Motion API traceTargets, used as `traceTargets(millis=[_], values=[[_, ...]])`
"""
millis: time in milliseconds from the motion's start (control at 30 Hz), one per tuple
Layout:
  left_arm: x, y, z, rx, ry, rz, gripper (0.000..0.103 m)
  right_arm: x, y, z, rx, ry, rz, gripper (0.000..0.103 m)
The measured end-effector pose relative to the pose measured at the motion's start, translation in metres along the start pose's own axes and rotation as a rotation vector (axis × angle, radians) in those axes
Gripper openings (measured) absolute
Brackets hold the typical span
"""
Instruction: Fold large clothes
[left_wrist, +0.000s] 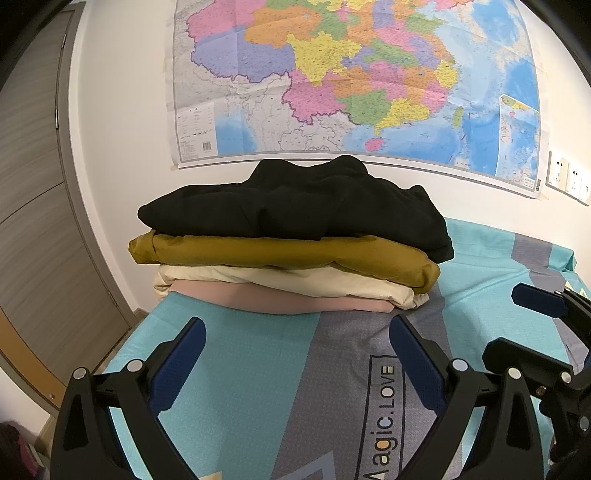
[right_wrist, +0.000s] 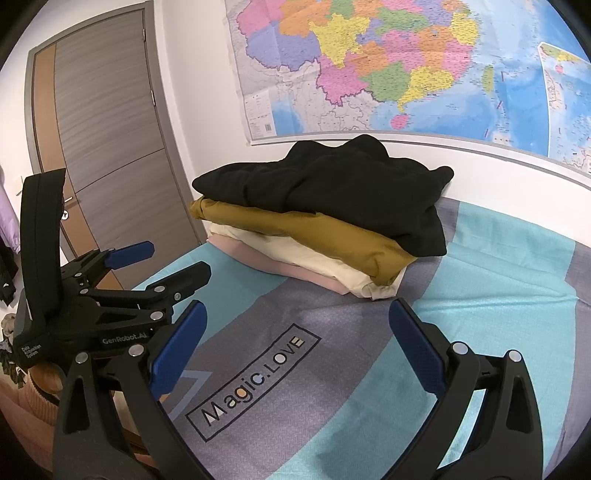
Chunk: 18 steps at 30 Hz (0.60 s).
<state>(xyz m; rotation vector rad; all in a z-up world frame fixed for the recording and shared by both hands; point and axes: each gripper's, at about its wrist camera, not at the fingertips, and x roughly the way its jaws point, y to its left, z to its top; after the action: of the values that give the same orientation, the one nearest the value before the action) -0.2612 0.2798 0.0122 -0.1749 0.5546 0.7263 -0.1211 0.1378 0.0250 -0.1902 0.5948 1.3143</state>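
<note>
Bright, even indoor light, sharp focus, strong fisheye bending with dark corners

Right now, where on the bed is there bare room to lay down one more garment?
The sheet is free on the near side of the stack, around the Magic.LOVE label, and to the right of the black garment as far as the bed's edge. The far left corner is crowded: four folded garments are stacked there by the wall.

We see a black garment (left_wrist: 295, 206) over a mustard-brown one (left_wrist: 280, 254), then cream (left_wrist: 280, 282) and pale pink (left_wrist: 280, 301) folds. The bed sheet (left_wrist: 258, 387) carries turquoise and grey blocks. The wall map (left_wrist: 351, 74) shows pink, yellow, orange, green and blue. Both claws (left_wrist: 297, 343) (right_wrist: 297, 328) are black with blue pads.
</note>
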Motion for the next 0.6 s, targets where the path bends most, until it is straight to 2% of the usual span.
traceTargets(millis=[600], values=[[-0.0024,-0.0009,-0.0016,-0.002,-0.001,-0.001,0.096,-0.0006,0.0017,-0.0010,0.002,-0.001,-0.007,0.097]])
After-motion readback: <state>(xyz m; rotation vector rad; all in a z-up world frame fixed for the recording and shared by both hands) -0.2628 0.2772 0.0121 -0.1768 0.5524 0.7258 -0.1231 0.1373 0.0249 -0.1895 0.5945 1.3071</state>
